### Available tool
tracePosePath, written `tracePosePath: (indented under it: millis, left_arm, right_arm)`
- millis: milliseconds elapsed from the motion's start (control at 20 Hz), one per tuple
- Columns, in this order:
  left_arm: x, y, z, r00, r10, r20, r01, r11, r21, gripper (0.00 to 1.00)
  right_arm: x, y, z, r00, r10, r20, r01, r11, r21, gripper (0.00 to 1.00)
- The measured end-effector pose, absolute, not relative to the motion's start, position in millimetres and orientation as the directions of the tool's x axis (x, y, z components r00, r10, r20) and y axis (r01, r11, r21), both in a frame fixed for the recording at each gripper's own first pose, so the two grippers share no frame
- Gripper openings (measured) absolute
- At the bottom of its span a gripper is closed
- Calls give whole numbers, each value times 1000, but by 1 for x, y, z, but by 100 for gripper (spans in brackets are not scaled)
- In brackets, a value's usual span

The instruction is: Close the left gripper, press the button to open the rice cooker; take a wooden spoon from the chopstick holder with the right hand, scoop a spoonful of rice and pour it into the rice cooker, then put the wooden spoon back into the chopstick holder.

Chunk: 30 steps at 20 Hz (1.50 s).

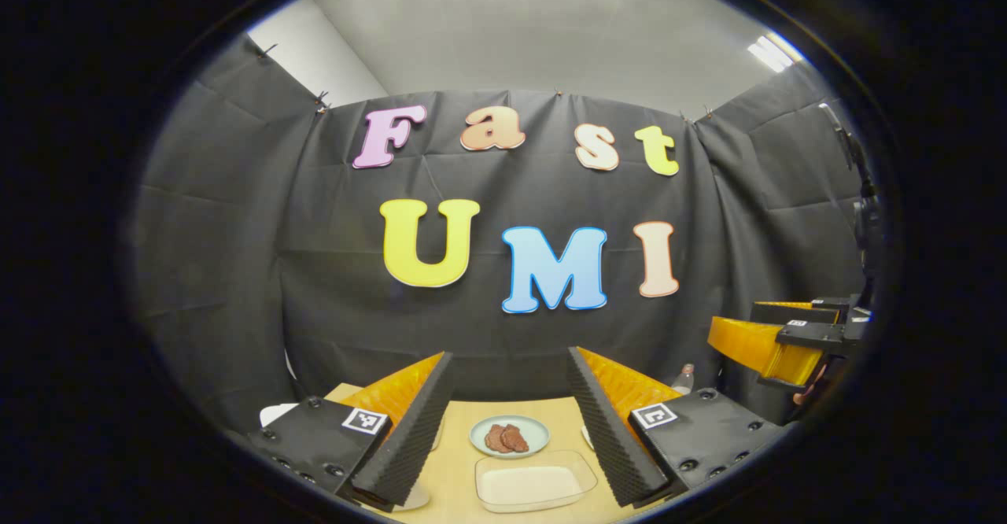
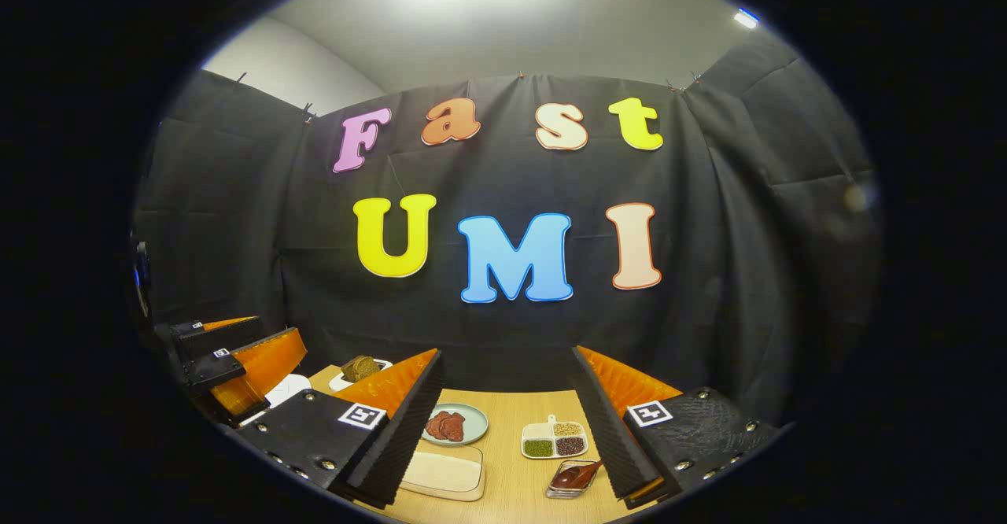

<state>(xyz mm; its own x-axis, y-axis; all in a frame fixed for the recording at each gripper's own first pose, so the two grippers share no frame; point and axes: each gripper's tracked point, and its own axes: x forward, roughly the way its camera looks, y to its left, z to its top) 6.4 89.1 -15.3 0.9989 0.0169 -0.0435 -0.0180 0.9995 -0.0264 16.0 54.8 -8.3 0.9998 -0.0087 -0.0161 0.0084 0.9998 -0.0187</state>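
My left gripper [image 1: 510, 352] is held above the wooden table [image 1: 460, 465], open, with nothing between its fingers. Below it lies a clear glass dish of white rice [image 1: 535, 481]. In the right gripper view my right gripper [image 2: 507, 351] is also open and holds nothing, and the rice dish [image 2: 440, 473] lies under its left finger. Each view shows the other gripper off to the side: the right one [image 1: 775, 343], the left one [image 2: 236, 363]. A white rounded object [image 2: 285, 389] at the table's left is mostly hidden, and I cannot tell what it is.
A pale plate of brown slices [image 1: 510, 436] [image 2: 455, 425] sits behind the rice dish. To the right are a divided dish of grains [image 2: 555, 439] and a small glass dish of brown sauce [image 2: 574, 477]. A bowl of brown pieces [image 2: 362, 368] stands far left, a bottle [image 1: 684, 378] far right.
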Motion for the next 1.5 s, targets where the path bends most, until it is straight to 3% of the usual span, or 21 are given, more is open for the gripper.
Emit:
tracePosePath:
  millis: [200,450,700,750,850,1200,1500]
  left_arm:
    - [7,123,-49,992,71,-106,-75,996,-40,100]
    - [5,165,-97,970,112,-217,-125,991,-49,82]
    - [-5,219,-155,920,170,-354,-219,970,-104,37]
    - [-10,235,-167,902,203,-382,-260,960,-103,21]
    - [-15,255,-187,874,219,-434,-300,945,-129,9]
    - [-26,313,-253,762,269,-590,-411,904,-119,9]
    - [-12,337,-293,706,266,-656,-439,891,-111,9]
  right_arm:
    - [20,63,-24,998,11,-54,-12,1000,-15,96]
    - [23,71,-35,997,21,-79,-23,999,-24,96]
    - [25,74,-45,994,39,-105,-43,998,-37,96]
    - [26,75,-49,992,40,-117,-44,998,-36,96]
    - [28,74,-60,988,40,-146,-45,998,-32,96]
    - [33,71,-79,980,37,-197,-42,999,-23,96]
    - [36,63,-81,978,21,-206,-29,999,-36,96]
